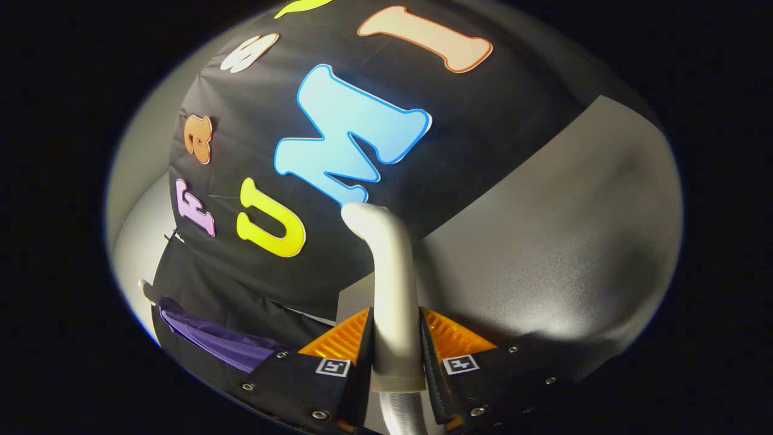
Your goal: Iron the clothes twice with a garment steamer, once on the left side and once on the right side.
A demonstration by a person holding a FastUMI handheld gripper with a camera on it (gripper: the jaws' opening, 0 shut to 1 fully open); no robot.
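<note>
The gripper [395, 353] clamps both fingers on the steamer [391, 284], whose handle rises straight ahead and blocks the middle. The cloth wall [483, 121] looms just beyond the nozzle. Off to the left hangs the purple garment [211, 338], against the cloth. To the right, bare grey wall [574, 241], open room there.

No readable wording on any object

Each of the two fingers [333, 367] carries a small square coded marker, a pattern and not legible text.
</note>
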